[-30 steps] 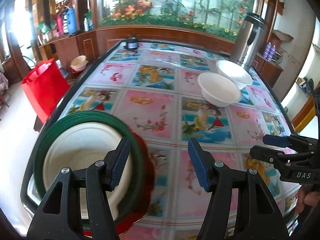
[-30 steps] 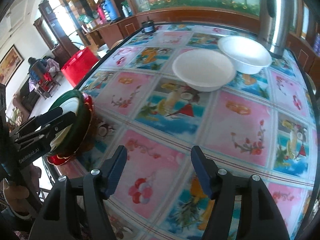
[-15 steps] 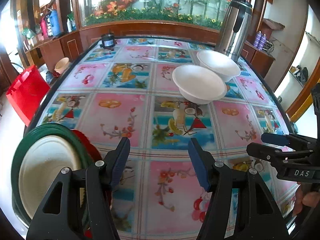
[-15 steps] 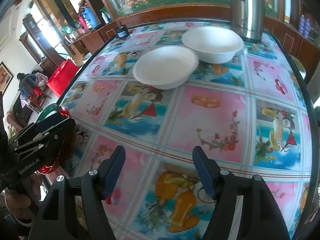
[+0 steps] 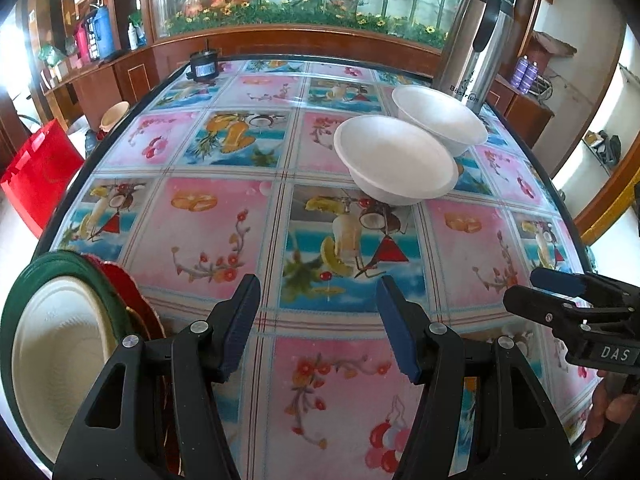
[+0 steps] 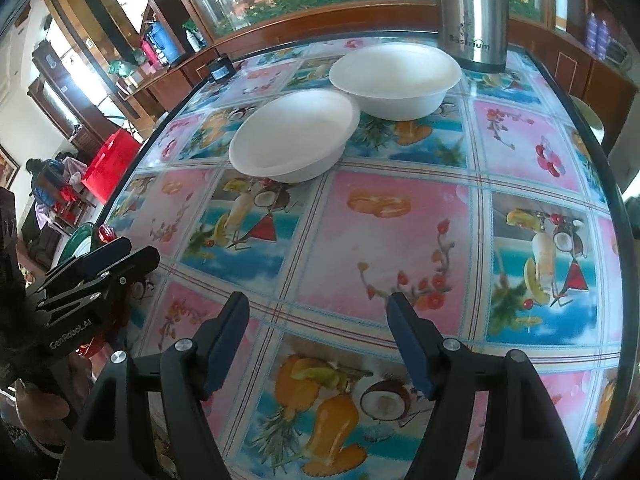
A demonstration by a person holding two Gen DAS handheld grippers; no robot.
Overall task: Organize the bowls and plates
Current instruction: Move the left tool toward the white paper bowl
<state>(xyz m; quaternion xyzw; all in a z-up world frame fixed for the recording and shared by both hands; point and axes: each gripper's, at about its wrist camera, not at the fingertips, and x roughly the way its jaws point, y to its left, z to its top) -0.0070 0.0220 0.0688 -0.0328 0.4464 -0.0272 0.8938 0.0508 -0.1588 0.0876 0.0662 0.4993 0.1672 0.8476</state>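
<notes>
Plates: a stack sits at the table's near-left edge, about 8 o'clock from the left claw. A cream plate [image 5: 56,344] lies on a green plate [image 5: 24,276], with a red plate [image 5: 120,280] showing underneath.

Left claw [image 5: 318,320]: jaws apart, nothing between them, only the patterned table [image 5: 224,220] below.

Near bowl [image 5: 394,158]: white, upright, at 12 to 1 o'clock from the left claw, well apart from it. Far bowl [image 5: 440,118] is just behind at 1 o'clock, rims close or touching, with a steel flask [image 5: 474,40] beyond it.

Right claw [image 6: 318,322]: jaws apart and empty; they have just been opening slightly. The near bowl lies at 11 to 12 o'clock from it.

Step, by my reading: plates look done; approach to the bowls is under way. The next move likely calls for one claw to close on the near bowl's rim so it can be nested with the far one.

Versus a second ago: the plate stack filled the left view's lower left and now sits at its margin; the bowls appear larger and nearer in both views.
</notes>
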